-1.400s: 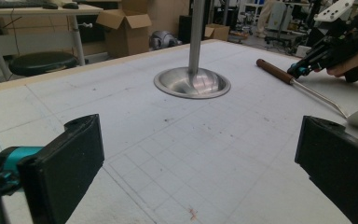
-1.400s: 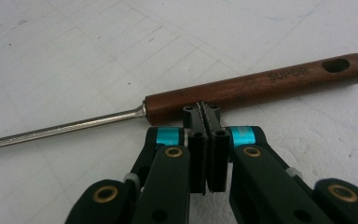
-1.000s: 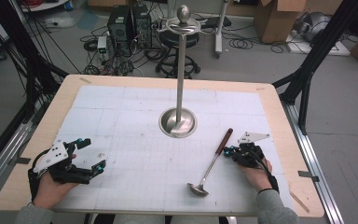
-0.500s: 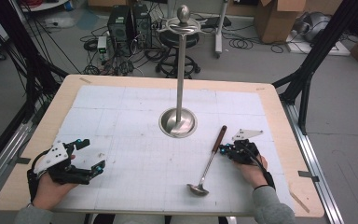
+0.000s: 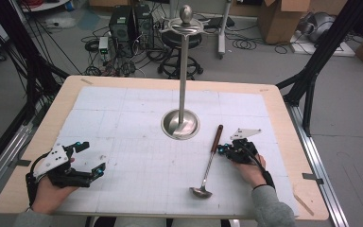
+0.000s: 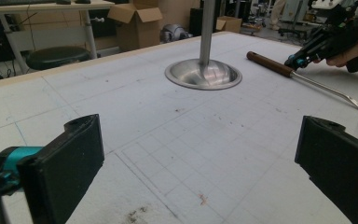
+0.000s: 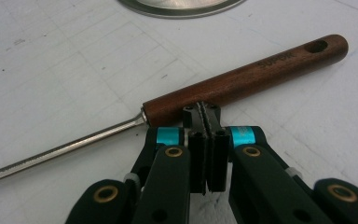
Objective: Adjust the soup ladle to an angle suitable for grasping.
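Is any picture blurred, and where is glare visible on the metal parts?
High view: soft, somewhat low detail; the stand's base shines. Left gripper view: sharp table, but near tongs soft. Right gripper view: ladle handle sharp, its engraved lettering visible; bright reflection along the steel shaft.

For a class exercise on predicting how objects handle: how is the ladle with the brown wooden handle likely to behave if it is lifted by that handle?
The ladle with the brown wooden handle probably stays stiff, given its straight thin metal shaft. Held at the handle, it would likely dip at the far bowl end, since the metal bowl sits well away from the grip. The round, smooth handle may roll or twist between pads.
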